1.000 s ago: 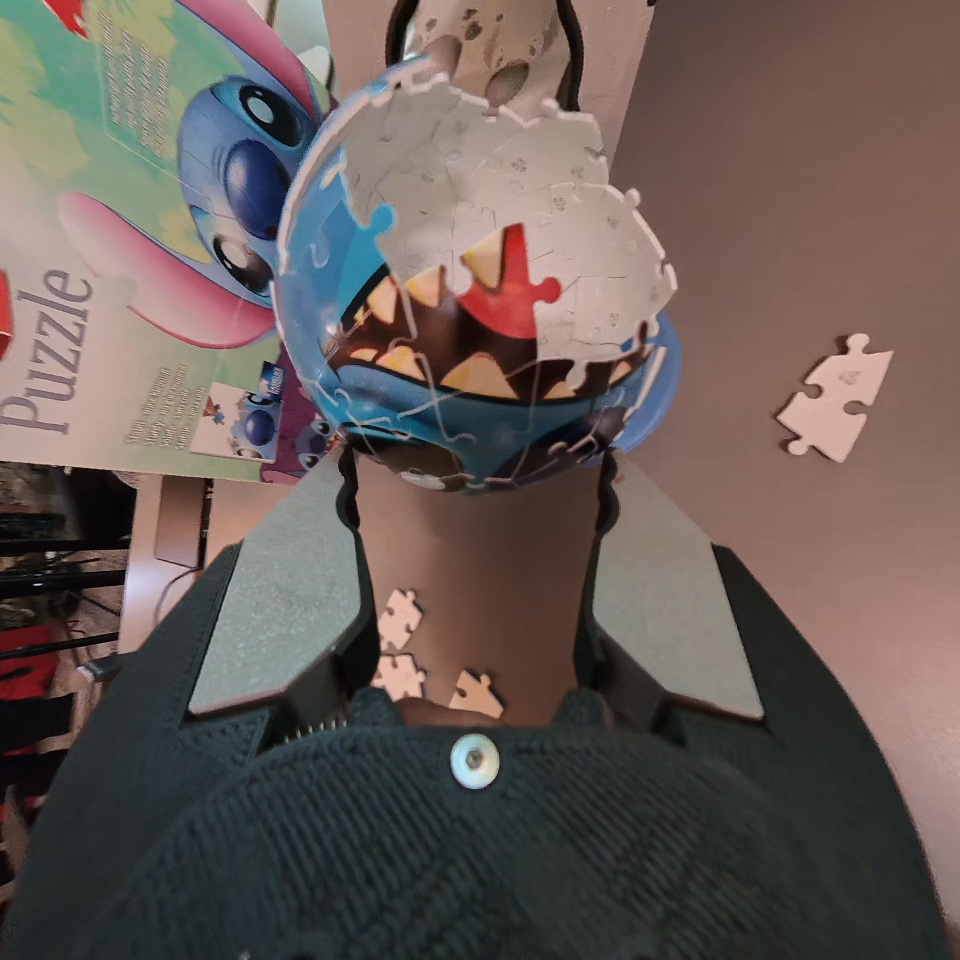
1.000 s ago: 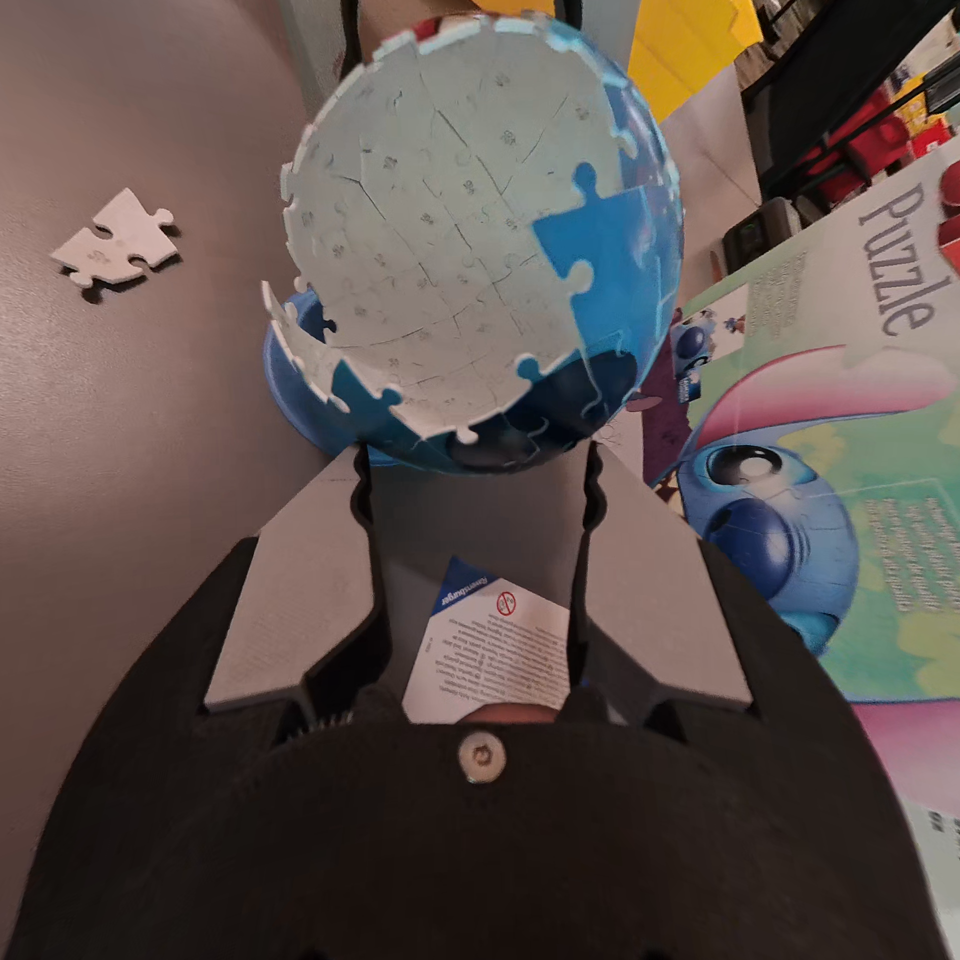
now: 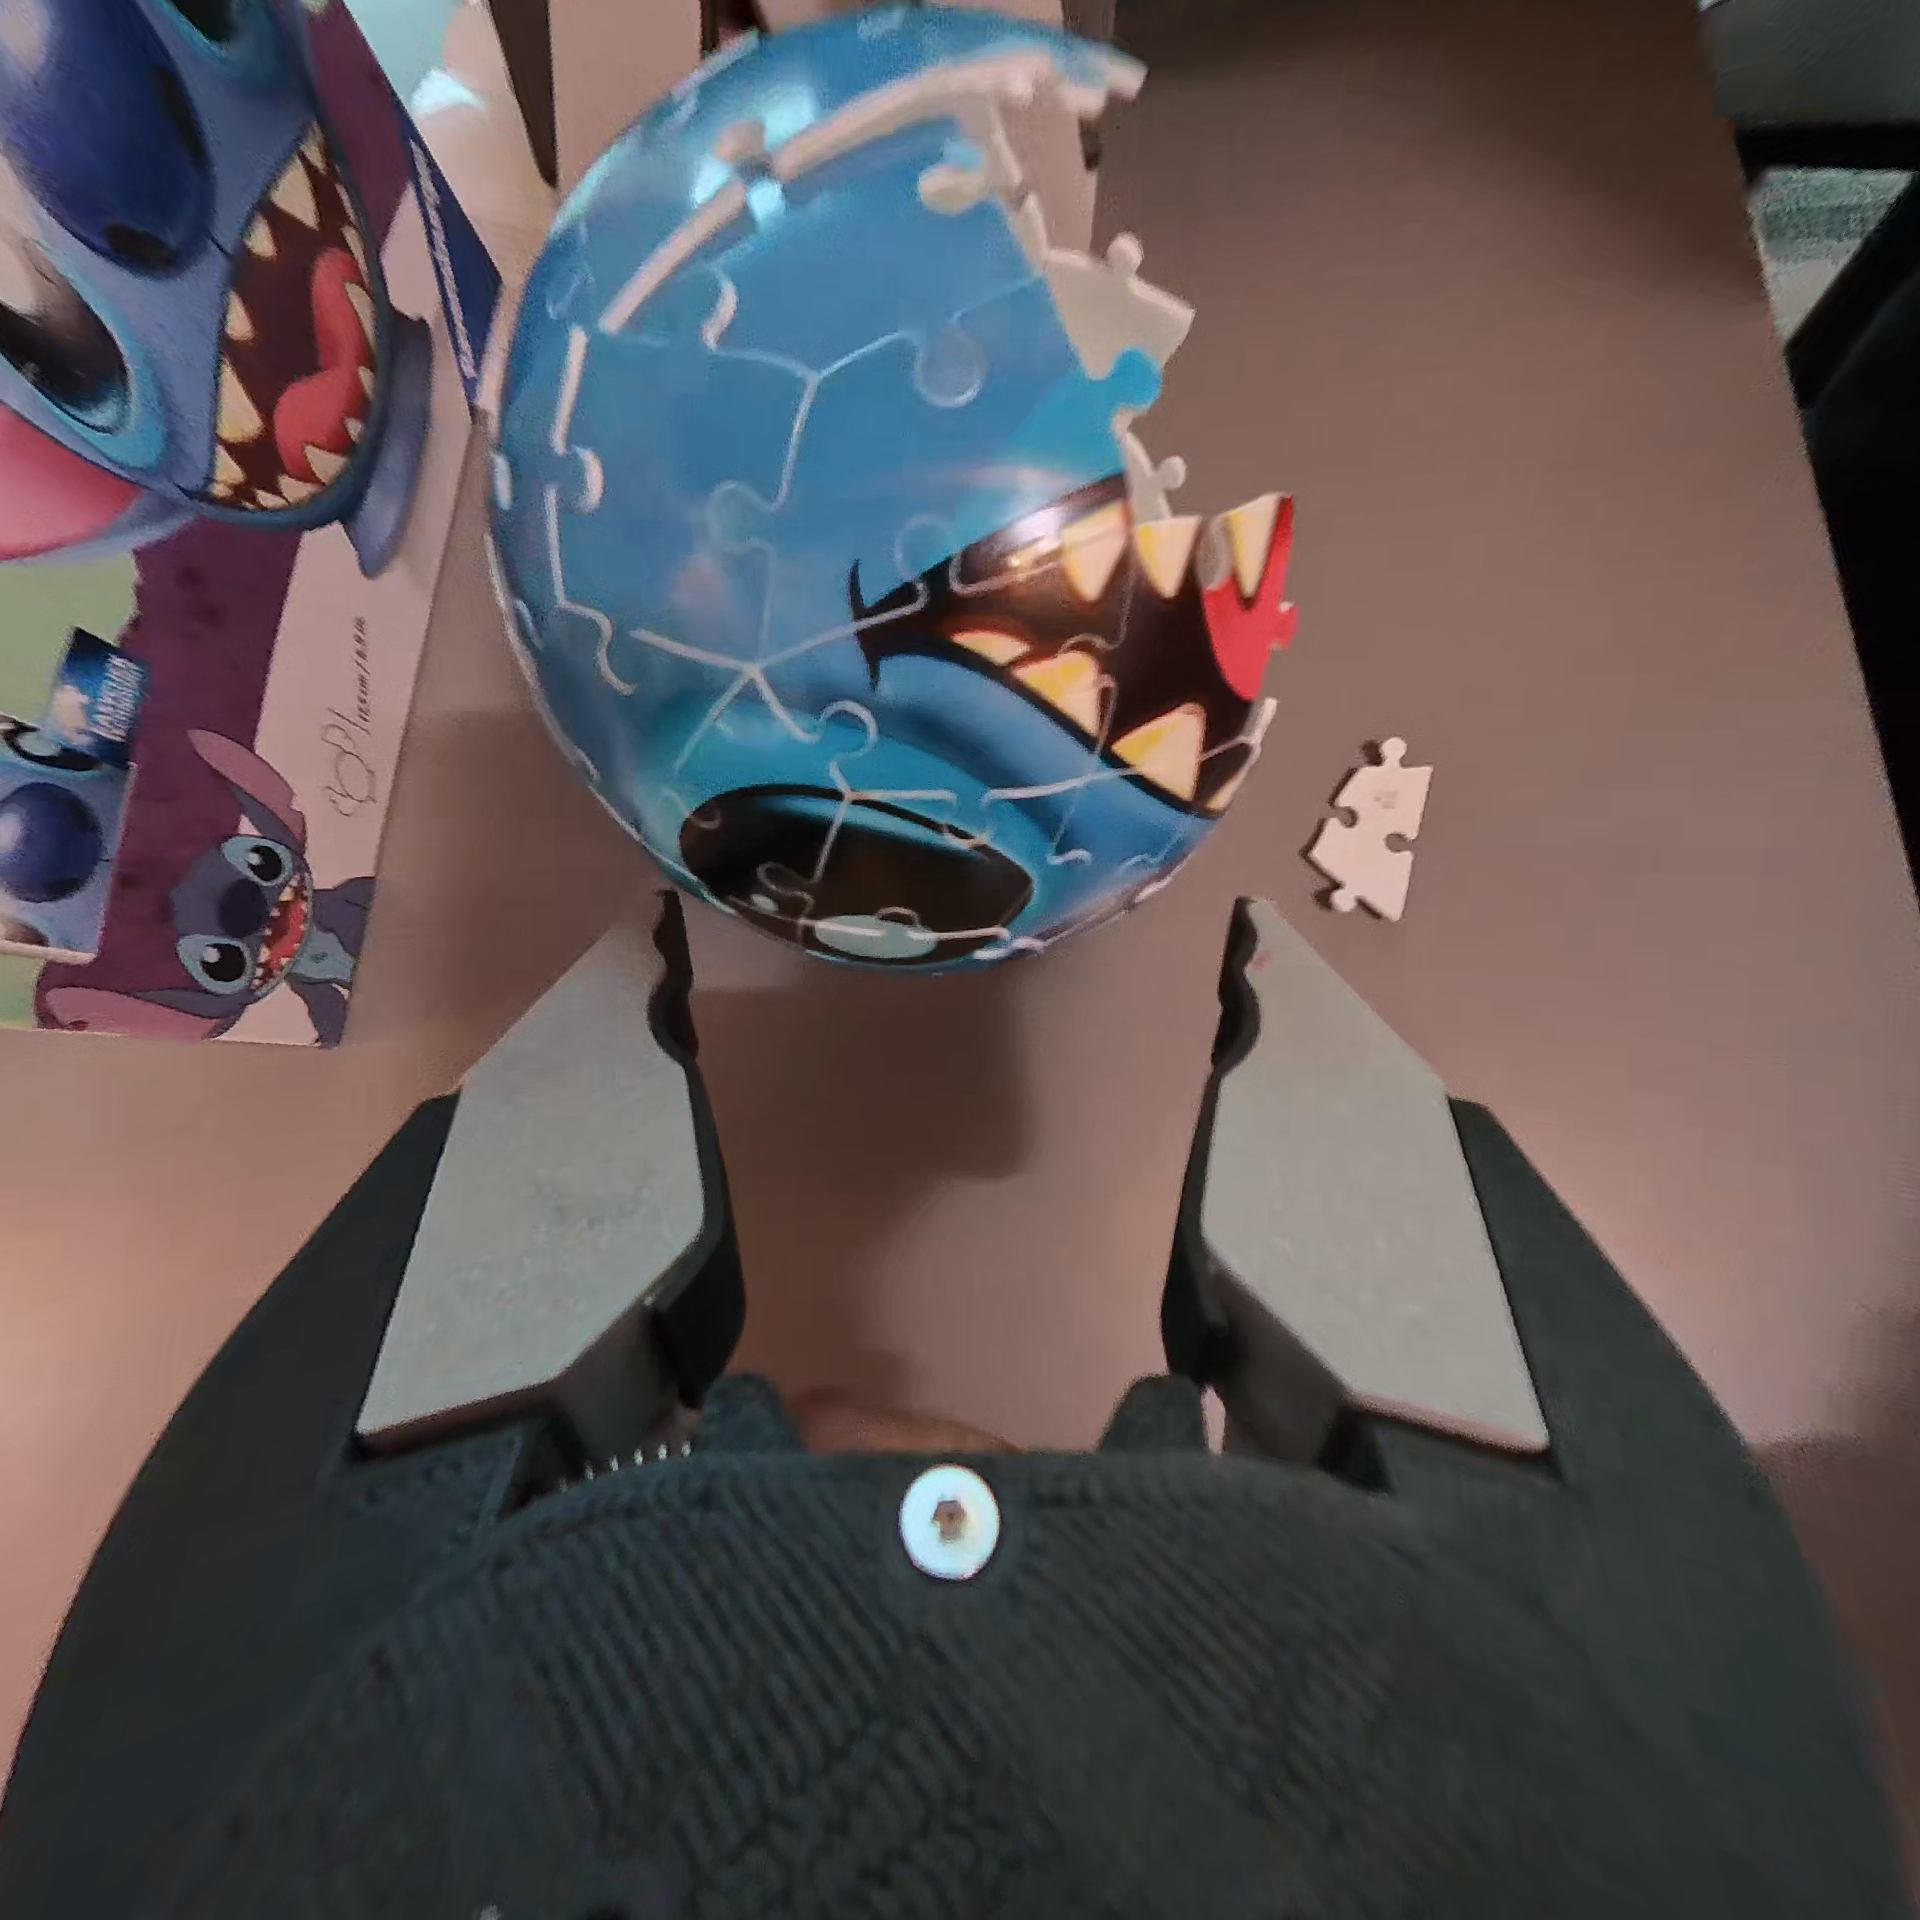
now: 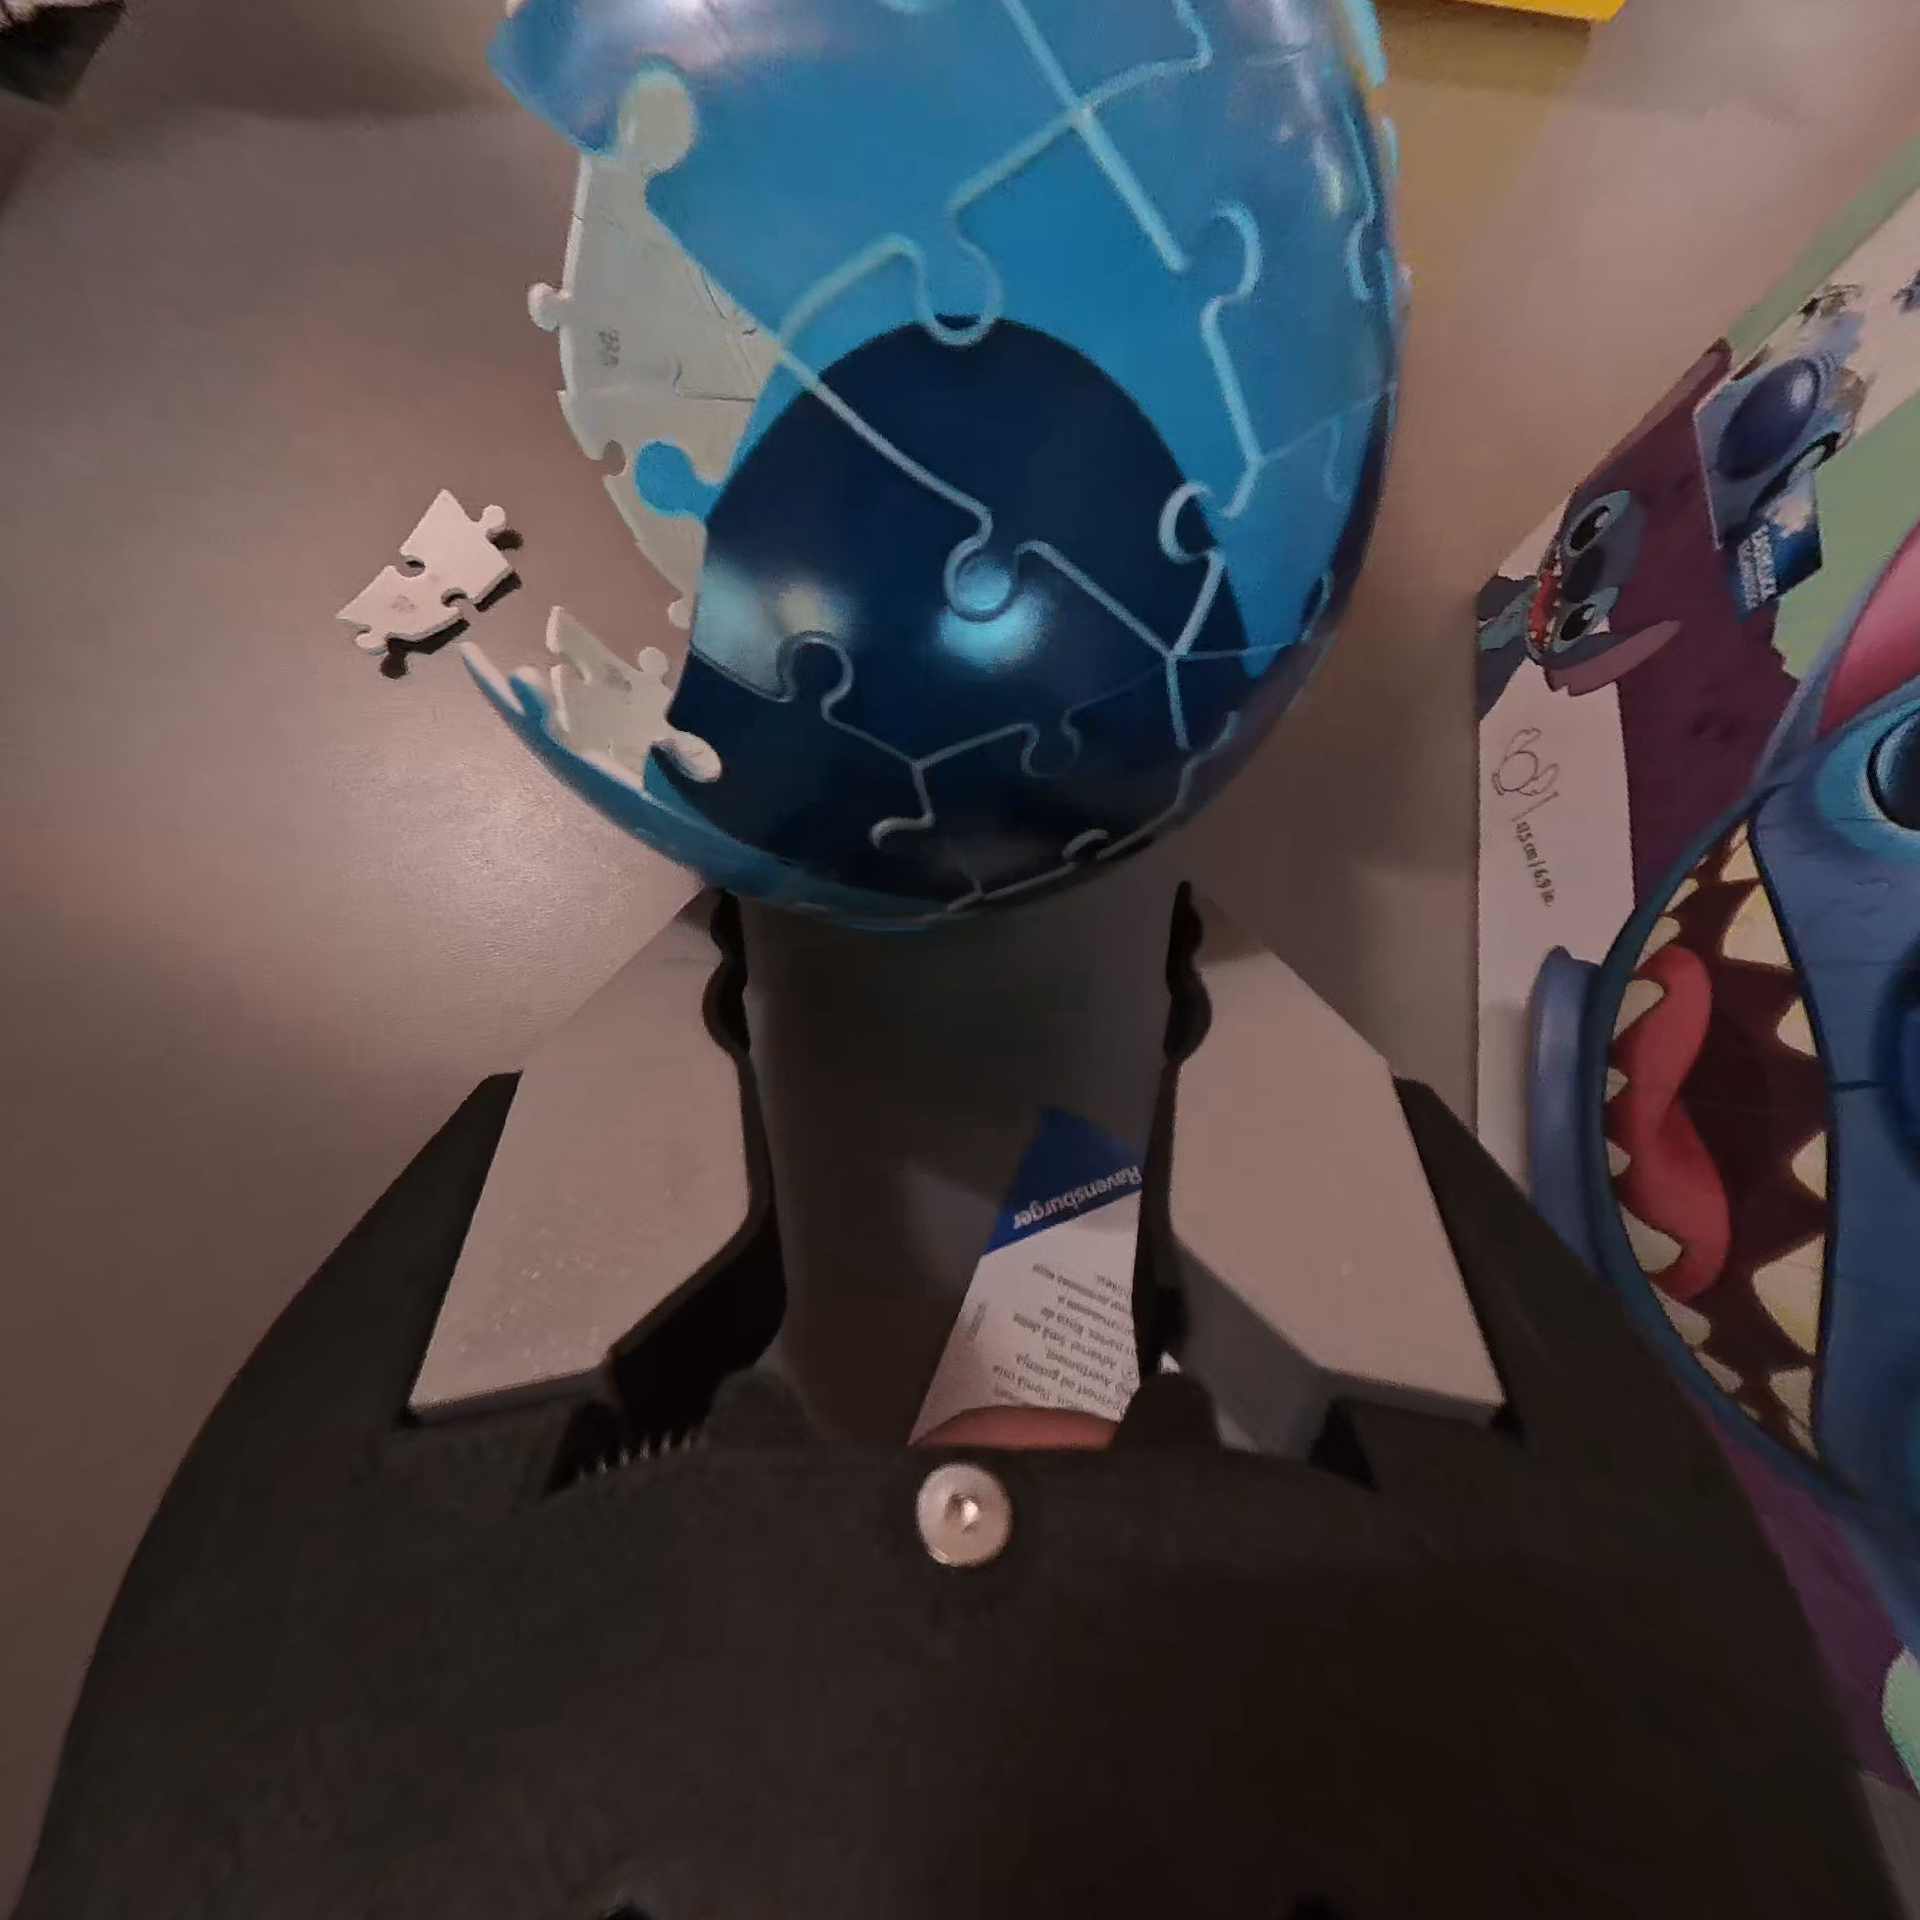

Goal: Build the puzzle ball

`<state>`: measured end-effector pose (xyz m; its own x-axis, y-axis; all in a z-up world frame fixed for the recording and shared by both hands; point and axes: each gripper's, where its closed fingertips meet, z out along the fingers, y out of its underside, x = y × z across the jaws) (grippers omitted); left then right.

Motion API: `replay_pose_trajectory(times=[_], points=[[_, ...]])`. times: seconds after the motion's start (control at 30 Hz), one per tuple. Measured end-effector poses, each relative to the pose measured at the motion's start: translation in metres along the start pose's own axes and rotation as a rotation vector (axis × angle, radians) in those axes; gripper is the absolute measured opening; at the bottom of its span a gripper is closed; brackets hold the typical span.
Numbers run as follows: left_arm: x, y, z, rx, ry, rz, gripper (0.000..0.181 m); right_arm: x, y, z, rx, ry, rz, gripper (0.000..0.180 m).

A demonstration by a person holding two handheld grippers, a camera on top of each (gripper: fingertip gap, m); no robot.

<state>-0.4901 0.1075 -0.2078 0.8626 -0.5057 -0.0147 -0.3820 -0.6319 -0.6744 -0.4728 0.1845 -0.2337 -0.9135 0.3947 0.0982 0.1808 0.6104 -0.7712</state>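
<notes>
loose piece point(image 3: 1371, 829) lies beside puzzle ball point(image 3: 831, 540).

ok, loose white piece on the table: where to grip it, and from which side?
Judgement: take the loose piece across its narrow width at the waist, coming straight down from above. It lies flat, blank side up, clear of the puzzle ball, so only thin edges are offered. The left gripper, open and near it, looks better placed.

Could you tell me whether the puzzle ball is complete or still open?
Still open: the ball has a jagged gap at its edge, white piece backs showing, and a loose piece lies on the table.
</notes>
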Motion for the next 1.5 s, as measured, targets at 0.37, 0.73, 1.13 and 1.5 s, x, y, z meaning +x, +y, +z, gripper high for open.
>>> replay_pose_trajectory(times=[0.37,0.73,1.13,1.5], points=[[-0.007,0.009,0.016,-0.059,-0.014,0.051,0.098,-0.005,-0.003,0.007,0.017,-0.054,0.016,0.085],[-0.021,0.008,0.005,-0.075,-0.217,0.146,0.095,0.014,-0.017,-0.008,0.036,0.119,-0.079,0.080],[-0.039,0.002,-0.001,-0.125,-0.480,0.343,0.097,0.032,-0.021,-0.024,-0.081,0.387,-0.310,0.082],[-0.036,0.010,-0.002,-0.166,-0.545,0.424,0.093,0.033,-0.020,-0.022,-0.182,0.506,-0.476,0.080]])
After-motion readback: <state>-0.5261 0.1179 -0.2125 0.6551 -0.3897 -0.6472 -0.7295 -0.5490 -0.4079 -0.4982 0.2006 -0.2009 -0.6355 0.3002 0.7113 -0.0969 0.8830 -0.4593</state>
